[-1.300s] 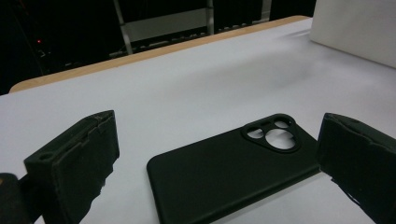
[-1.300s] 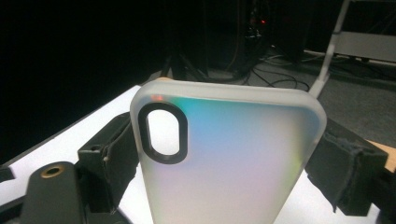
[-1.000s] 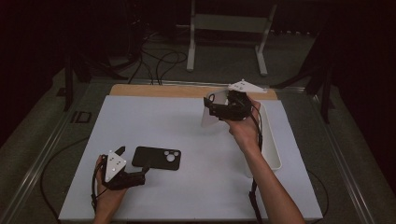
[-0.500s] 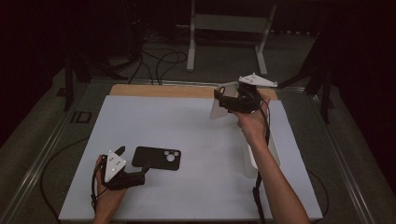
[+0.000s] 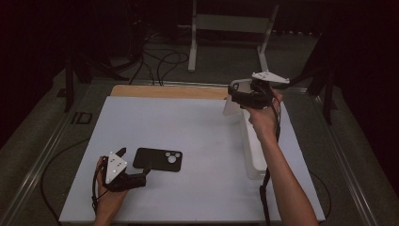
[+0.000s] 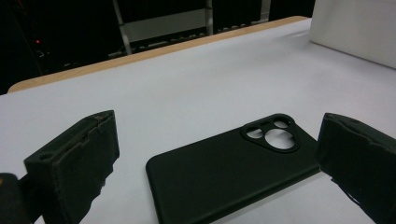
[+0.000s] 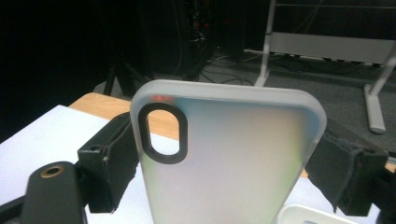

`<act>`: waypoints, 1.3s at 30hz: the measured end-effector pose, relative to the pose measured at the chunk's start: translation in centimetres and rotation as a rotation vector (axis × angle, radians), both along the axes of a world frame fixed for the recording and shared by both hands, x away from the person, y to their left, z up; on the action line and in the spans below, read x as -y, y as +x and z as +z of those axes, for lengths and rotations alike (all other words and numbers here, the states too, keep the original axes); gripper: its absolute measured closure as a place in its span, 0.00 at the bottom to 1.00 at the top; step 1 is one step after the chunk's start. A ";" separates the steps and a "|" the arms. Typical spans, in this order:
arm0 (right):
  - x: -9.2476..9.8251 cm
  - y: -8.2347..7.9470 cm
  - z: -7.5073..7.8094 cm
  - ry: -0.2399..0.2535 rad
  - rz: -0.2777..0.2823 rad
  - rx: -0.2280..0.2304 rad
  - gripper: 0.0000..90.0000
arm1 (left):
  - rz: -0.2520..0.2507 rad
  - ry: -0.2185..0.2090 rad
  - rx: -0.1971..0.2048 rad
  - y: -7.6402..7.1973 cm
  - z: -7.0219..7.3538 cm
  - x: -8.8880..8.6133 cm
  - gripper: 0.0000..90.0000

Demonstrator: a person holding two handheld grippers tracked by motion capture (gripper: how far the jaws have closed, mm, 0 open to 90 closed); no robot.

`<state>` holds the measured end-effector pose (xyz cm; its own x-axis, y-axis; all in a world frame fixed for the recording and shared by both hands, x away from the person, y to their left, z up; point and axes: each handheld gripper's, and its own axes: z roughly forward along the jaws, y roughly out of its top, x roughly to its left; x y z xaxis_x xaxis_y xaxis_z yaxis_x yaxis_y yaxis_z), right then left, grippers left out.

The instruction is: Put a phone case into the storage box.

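Observation:
A black phone case (image 5: pixel 157 159) lies flat on the white table, camera cut-out to the right. My left gripper (image 5: pixel 134 165) rests at its near-left corner. In the left gripper view the black case (image 6: pixel 224 172) lies between the wide-apart jaws of the left gripper (image 6: pixel 217 163), which is open and touches nothing. A frosted white phone case (image 5: pixel 231 106) hangs above the table's far right, with my right gripper (image 5: pixel 240 96) shut on it. In the right gripper view the frosted case (image 7: pixel 233 140) stands upright, gripped by its two long edges in the right gripper (image 7: pixel 229 170).
A long white tray (image 5: pixel 256 150) lies along the table's right side, below the right hand; its rim (image 7: pixel 308 214) shows under the held case. A wooden strip (image 5: pixel 164 92) runs along the far table edge. Metal stand legs (image 5: pixel 193 52) and cables lie on the floor beyond.
The right gripper has carried the frosted case to the right, toward the far right corner. The left gripper and the black case have stayed put.

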<state>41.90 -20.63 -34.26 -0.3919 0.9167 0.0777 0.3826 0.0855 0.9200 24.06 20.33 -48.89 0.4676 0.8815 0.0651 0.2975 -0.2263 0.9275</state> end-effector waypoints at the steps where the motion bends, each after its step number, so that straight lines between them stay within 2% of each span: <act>1: 0.2 0.1 0.0 -0.002 -0.006 -0.001 0.19 | 0.000 0.001 -0.001 0.0 0.0 0.0 0.00; 11: 2.0 1.0 -0.2 0.005 -0.071 -0.016 0.18 | 0.001 0.003 -0.002 0.0 0.0 0.0 0.00; 28: 4.6 2.4 -1.1 -0.016 -0.166 -0.058 0.18 | 0.003 0.002 0.000 0.0 0.0 0.1 0.00; 39: 5.5 3.2 -2.1 -0.056 -0.207 -0.091 0.18 | 0.001 0.005 -0.004 0.0 -0.1 0.1 0.00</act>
<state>45.10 -26.09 -36.33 -0.1883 0.9808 0.0508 0.4783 0.0464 0.8770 24.05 20.19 -48.94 0.4672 0.8816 0.0679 0.3011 -0.2308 0.9253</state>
